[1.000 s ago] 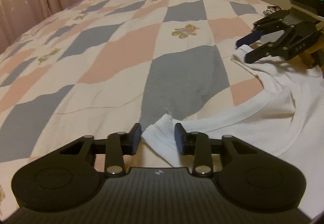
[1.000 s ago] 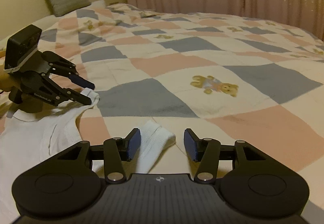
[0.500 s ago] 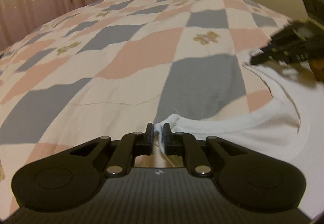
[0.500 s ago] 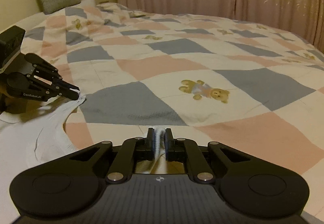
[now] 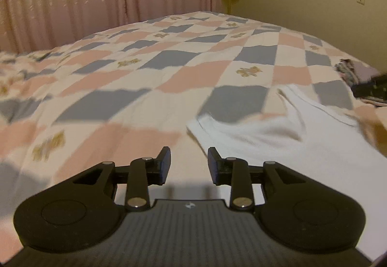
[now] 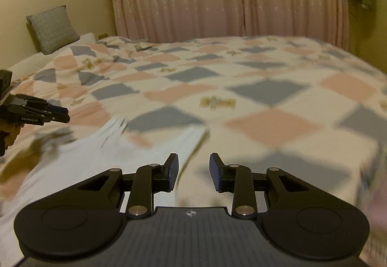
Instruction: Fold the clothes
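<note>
White cotton-look garment point(image 5: 278, 136), sleeveless, ribbed edge, lying flat on the patchwork bed point(image 5: 193, 78), motion-blurred | at 2 o'clock of left tool point(image 5: 188, 165), fingers apart, empty | at 10 o'clock of right tool point(image 6: 193, 171), fingers apart, empty | side lettering on left tool unreadable

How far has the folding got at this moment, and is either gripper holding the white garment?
Early stage. The white garment lies spread on the quilt, straps pointing away, with no fold visible. Nothing is in hand: left gripper and right gripper are both open and empty, near its edge. Every fold appears left to do. Motion blur hides fine detail.
</note>
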The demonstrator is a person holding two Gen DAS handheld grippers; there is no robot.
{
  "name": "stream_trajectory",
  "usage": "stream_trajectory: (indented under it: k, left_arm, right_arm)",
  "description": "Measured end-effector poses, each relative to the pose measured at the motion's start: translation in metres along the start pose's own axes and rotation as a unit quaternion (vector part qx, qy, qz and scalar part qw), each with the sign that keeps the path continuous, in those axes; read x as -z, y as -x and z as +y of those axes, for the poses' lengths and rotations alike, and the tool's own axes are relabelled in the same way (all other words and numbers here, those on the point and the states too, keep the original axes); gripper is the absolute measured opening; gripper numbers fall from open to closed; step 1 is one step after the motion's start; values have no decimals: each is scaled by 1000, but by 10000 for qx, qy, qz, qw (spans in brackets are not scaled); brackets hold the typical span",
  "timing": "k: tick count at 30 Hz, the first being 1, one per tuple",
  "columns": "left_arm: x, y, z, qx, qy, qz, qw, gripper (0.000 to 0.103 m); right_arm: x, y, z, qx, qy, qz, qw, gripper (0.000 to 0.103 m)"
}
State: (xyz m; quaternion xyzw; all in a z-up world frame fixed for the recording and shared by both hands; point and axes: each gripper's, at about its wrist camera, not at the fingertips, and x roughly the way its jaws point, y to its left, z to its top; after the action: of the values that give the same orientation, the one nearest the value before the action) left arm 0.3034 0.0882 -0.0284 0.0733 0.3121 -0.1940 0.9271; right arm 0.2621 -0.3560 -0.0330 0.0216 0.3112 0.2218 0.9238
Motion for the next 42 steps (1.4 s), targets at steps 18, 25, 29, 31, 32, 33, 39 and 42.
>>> stream_trajectory:
  k: [18,25,29,31,32,33,39,42]
  left_arm:
    - [147,173,-114,155,-1132,170,9933,36]
    - [205,195,-166,69,-3636,293,9311,41]
    - [232,184,-184,-149,-4578,217,8887,42]
    - [241,177,-191,-309,-4882,103,8721,43]
    - [244,174,-194,-396,-5036,21,8630,43]
    - [247,171,-197,-456,-5166,-40,8550,43]
    - [254,158,-208,-545,-5784,-134,8138,41]
    - [257,162,-206,-518,-5965,-80,8009,41]
  right_arm:
    - [128,119,72,-299,-214,577,9977,42]
    - [142,122,106,-518,90,703,9961,46]
    - [146,121,115,-451,162,724,9962,46]
    - [148,122,122,-325,391,753,9959,46]
    - [149,123,125,-266,515,765,9954,47]
    - [151,124,130,-218,668,768,9946,47]
    - [164,124,161,-36,1689,785,9825,55]
    - [169,124,168,-117,1775,811,9807,56]
